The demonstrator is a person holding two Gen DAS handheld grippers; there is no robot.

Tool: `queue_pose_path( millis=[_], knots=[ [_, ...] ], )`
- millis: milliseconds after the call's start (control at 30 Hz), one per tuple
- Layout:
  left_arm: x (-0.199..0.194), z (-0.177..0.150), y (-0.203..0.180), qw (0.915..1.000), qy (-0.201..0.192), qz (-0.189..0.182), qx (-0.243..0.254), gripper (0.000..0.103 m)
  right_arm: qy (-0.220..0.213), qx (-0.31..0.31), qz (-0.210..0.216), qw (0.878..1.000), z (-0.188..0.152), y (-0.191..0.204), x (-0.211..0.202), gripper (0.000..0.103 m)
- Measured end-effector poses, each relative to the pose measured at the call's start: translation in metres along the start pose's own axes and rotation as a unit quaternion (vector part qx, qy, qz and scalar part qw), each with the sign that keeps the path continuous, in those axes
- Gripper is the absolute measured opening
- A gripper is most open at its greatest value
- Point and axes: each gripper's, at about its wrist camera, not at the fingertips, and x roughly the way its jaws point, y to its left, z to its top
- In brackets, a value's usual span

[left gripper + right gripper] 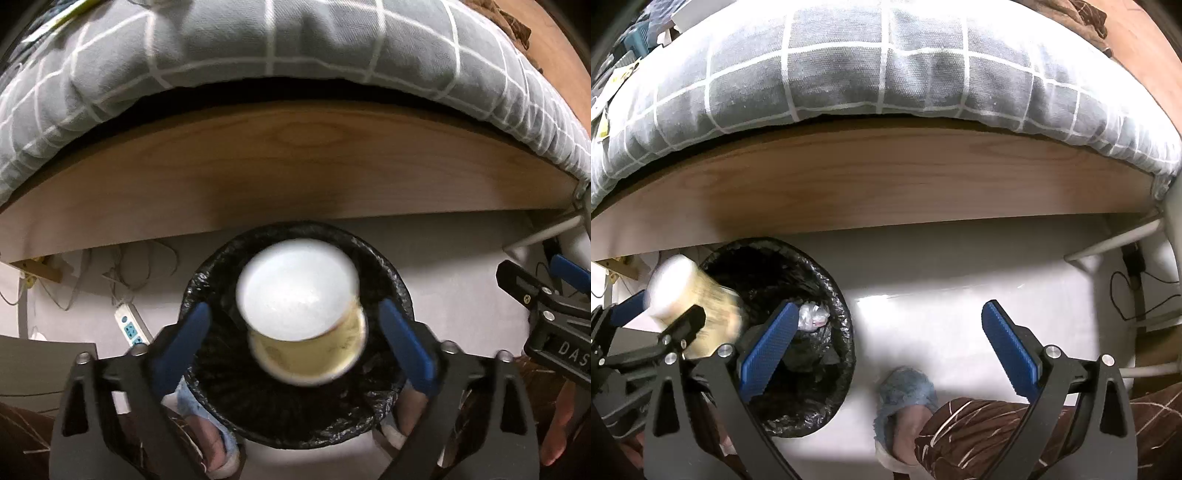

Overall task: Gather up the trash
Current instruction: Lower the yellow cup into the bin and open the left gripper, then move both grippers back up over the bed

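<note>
The left tool [291, 328] is spread wide, gripping nothing; the cup [303, 314] sits blurred between its fingers without touching them, directly over the bin [295, 417] and apparently dropping. The right tool [890, 350] is also released and empty, with the bin to its left. Risk: the cup looks tilted, so it could clip the liner rim and bounce onto the floor [942, 295].

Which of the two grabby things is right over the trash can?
The left hand-held gripper. Its open blue fingers frame the black-lined trash can with the paper cup between them. The right hand-held gripper points mostly at bare floor beside it.
</note>
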Motion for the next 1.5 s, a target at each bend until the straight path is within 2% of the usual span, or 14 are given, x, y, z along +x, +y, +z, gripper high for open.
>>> queue_pose_path(
  millis=[67,267,433,633,800,1200,1500],
  knots=[
    [-0.004,0.001,0.002,1.0,-0.004,0.001,0.0,0.097,-0.003,-0.001,0.002,1.0,0.002,0.0,-0.002,0.095],
    [-0.022,0.01,0.003,0.9994,-0.021,0.026,-0.001,0.097,-0.033,-0.001,0.004,0.999,0.014,0.003,-0.023,0.095],
    [-0.055,0.027,0.005,0.9967,-0.063,0.05,-0.004,0.097,-0.076,0.006,0.016,0.997,0.032,0.003,-0.052,0.095],
    [-0.087,0.041,0.013,0.9948,-0.091,0.041,-0.023,0.097,-0.126,-0.008,0.022,0.992,0.047,0.009,-0.089,0.095],
    [-0.119,0.05,0.015,0.991,-0.124,0.048,-0.02,0.097,-0.162,-0.015,0.022,0.986,0.058,0.011,-0.118,0.095],
    [-0.167,0.074,0.044,0.9826,-0.171,0.061,-0.041,0.097,-0.217,-0.032,0.041,0.975,0.082,0.031,-0.159,0.095],
    [-0.177,0.097,0.075,0.9785,-0.187,0.067,-0.056,0.097,-0.233,-0.062,0.059,0.969,0.106,0.066,-0.171,0.095]
  ],
)
